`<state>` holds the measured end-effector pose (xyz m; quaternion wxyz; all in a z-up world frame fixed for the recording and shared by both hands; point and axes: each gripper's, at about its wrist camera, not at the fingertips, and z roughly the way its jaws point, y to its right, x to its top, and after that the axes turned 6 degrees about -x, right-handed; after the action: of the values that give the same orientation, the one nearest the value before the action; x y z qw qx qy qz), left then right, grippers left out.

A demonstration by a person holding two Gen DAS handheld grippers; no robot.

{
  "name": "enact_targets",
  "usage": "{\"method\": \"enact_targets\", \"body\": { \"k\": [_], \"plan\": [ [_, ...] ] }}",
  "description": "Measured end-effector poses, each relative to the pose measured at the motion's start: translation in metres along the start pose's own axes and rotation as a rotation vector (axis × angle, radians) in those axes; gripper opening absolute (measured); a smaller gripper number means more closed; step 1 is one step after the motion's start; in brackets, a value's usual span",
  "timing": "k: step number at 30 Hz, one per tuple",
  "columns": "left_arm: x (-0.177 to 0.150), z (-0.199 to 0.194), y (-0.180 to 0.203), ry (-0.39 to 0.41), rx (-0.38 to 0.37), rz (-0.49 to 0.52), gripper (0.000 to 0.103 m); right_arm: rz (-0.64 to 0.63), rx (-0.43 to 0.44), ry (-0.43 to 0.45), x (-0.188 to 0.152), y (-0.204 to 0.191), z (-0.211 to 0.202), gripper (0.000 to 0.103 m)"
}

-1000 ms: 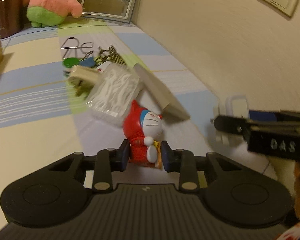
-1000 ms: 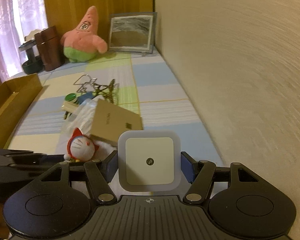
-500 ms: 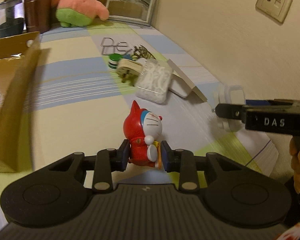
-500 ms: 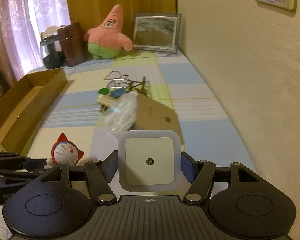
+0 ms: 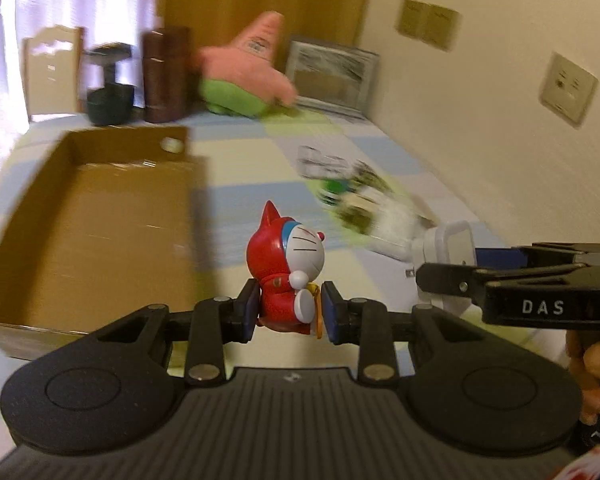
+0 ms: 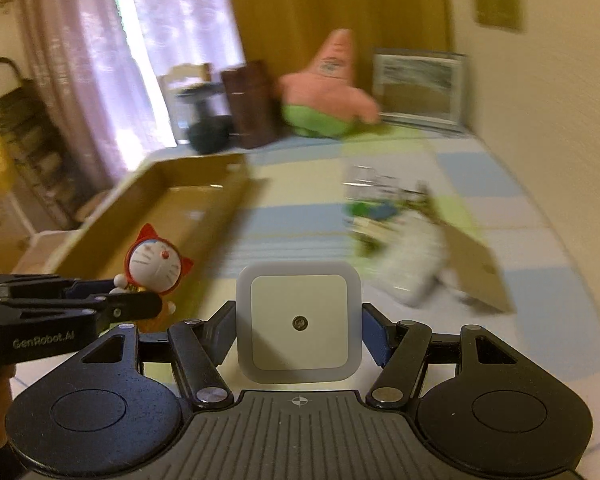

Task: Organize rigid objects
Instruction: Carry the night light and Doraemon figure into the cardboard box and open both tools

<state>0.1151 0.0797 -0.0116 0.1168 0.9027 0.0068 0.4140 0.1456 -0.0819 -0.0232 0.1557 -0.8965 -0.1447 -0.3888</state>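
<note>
Red cat figurine point(image 5: 286, 264), white-faced, upright, clamped at the body between the pads of the left gripper point(image 5: 288, 312), held above the bed point(image 5: 244, 168). White square night light point(image 6: 299, 324), face to the camera, gripped at both sides by the right gripper point(image 6: 299, 334), also off the bed. The two grippers sit side by side, each visible in the other's view. Cardboard box point(image 5: 88, 216), open-topped, on the bed just left of the figurine. Blurred heap of small items point(image 6: 400, 236) with a tan card leaning on it, on the striped cover to the right. Pink plush point(image 6: 328, 88), brown canister point(image 6: 252, 104) and framed picture point(image 6: 420, 88) at the far end by the wall.
</note>
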Motion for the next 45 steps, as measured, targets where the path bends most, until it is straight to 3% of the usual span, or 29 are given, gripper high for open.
{"method": "enact_targets", "body": {
  "k": [8,12,17,23,31,45],
  "plan": [
    [0.008,-0.032,-0.089,0.024,0.158,0.01,0.027,-0.079,0.149,0.0,0.024,-0.091,0.054,0.062],
    [0.007,-0.031,-0.13,0.01,0.19,-0.006,0.027,-0.113,0.217,-0.016,0.03,-0.126,0.084,0.062],
    [0.003,-0.024,-0.154,0.006,0.202,-0.018,0.027,-0.154,0.217,-0.043,0.028,-0.148,0.118,0.062],
    [-0.001,-0.015,-0.164,-0.003,0.184,-0.034,0.028,-0.167,0.199,-0.053,0.024,-0.153,0.134,0.062],
    [-0.001,-0.017,-0.174,0.03,0.215,-0.091,0.028,-0.142,0.213,-0.051,0.023,-0.154,0.133,0.062],
    [0.003,-0.026,-0.121,0.058,0.143,-0.046,0.027,-0.098,0.136,0.057,0.013,-0.099,0.059,0.072]
  ]
}}
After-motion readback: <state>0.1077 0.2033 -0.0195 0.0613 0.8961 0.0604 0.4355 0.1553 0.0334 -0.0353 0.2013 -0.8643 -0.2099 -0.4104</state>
